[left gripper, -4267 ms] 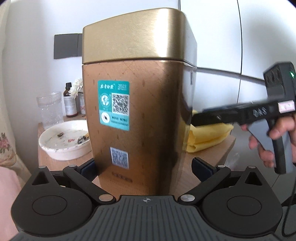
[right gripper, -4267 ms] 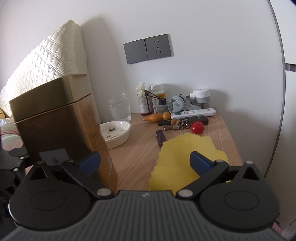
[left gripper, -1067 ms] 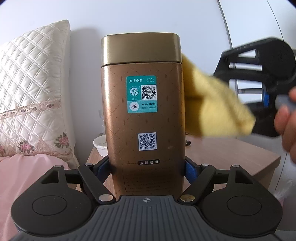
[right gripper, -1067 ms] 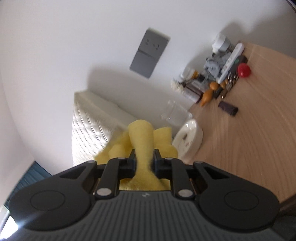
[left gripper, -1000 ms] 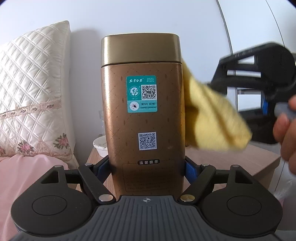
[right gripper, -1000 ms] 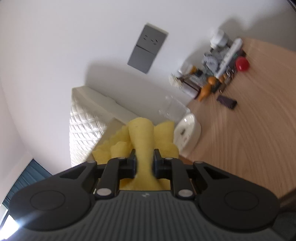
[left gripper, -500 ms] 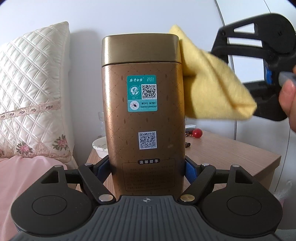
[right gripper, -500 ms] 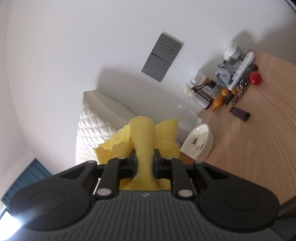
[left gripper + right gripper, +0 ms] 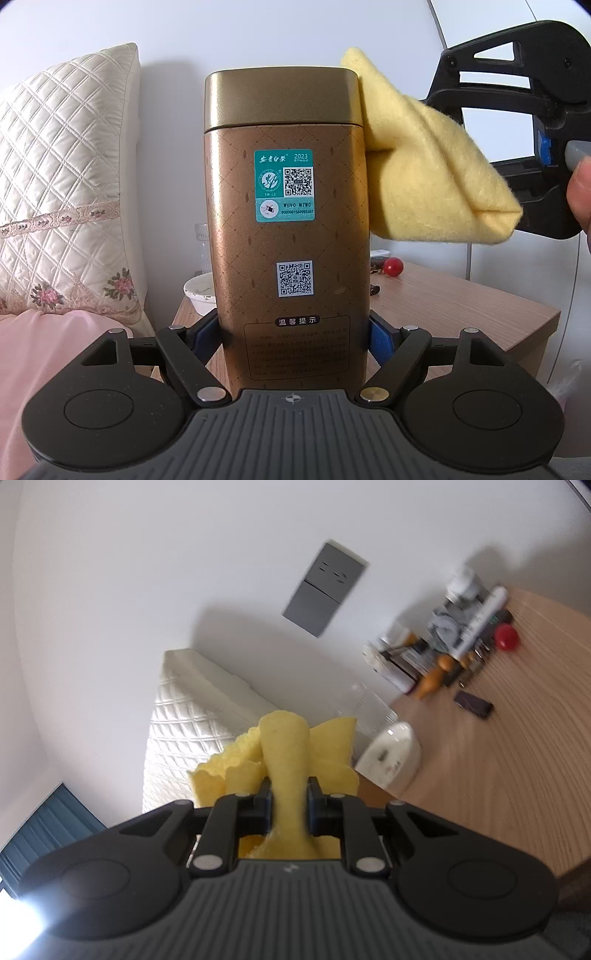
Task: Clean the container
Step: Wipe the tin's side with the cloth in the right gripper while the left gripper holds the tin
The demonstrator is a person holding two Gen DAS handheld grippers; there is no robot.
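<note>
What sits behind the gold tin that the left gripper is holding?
Behind the gold tin, a white dish and a clear glass peek out at one side, a red ball at the other. The tin hides whatever lies directly behind it.

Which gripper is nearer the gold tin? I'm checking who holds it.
Left. The left gripper clamps the gold tin at its base; the right gripper reaches its upper side only through the yellow cloth.

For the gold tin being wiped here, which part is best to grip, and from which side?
Low on the body, from the labelled face, one finger on each narrow side, as the left gripper has the tin. Its flat, parallel sides suit the fingers, and a low hold leaves the lid and upper side free for the yellow cloth in the right gripper.
</note>
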